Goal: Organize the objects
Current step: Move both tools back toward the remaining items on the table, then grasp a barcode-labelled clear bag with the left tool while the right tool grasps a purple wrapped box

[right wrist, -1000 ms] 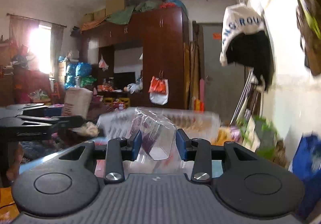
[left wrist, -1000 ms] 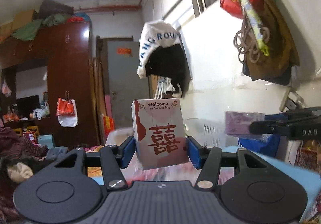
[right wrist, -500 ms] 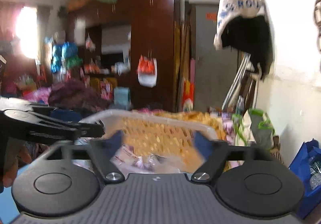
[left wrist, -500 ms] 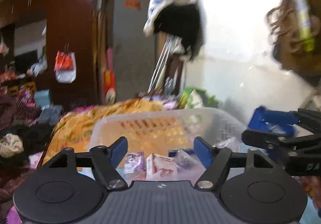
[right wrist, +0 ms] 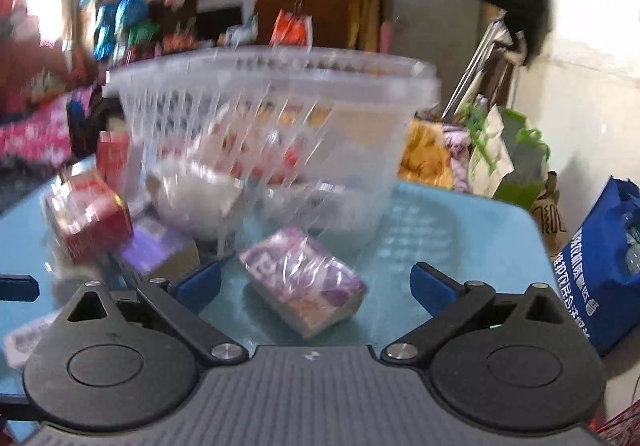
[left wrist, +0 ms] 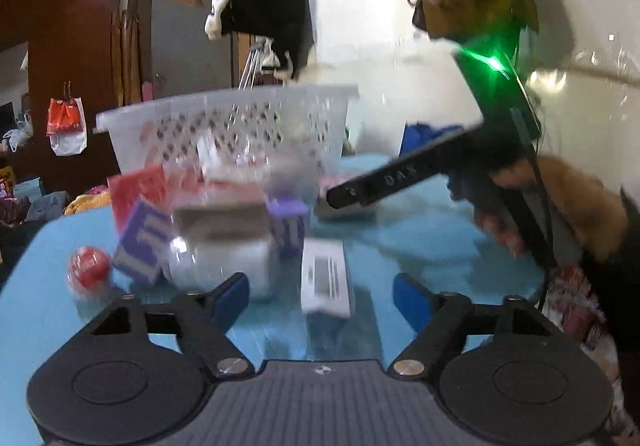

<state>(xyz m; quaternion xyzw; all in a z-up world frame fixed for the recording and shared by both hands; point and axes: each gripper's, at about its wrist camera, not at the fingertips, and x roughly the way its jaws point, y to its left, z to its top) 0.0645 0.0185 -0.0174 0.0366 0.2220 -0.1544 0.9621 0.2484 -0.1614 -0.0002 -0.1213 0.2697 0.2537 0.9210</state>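
Note:
A clear slotted plastic basket (left wrist: pixel 228 126) stands on the blue table (left wrist: pixel 420 230) and holds several small boxes; it also shows in the right wrist view (right wrist: pixel 276 118). My left gripper (left wrist: pixel 322 296) is open and empty, low over the table, with a white box bearing a barcode (left wrist: pixel 326 276) lying between its fingers. Purple boxes (left wrist: pixel 142 242), a clear-wrapped pack (left wrist: pixel 224 246) and a red ball (left wrist: pixel 88 266) lie ahead of it. My right gripper (right wrist: pixel 316 284) is open and empty around a purple wrapped pack (right wrist: pixel 304 280). A red box (right wrist: pixel 86 216) lies to its left.
The other gripper's black arm (left wrist: pixel 404 176) reaches in from the right in the left wrist view. A blue bag (right wrist: pixel 600 266) and a green bag (right wrist: pixel 508 162) stand beyond the table's right edge. A wall with hanging clothes is at the right.
Both grippers let go of their items over the basket, opened, and dropped from above the basket down to the table in front of it. The views are blurred by motion.

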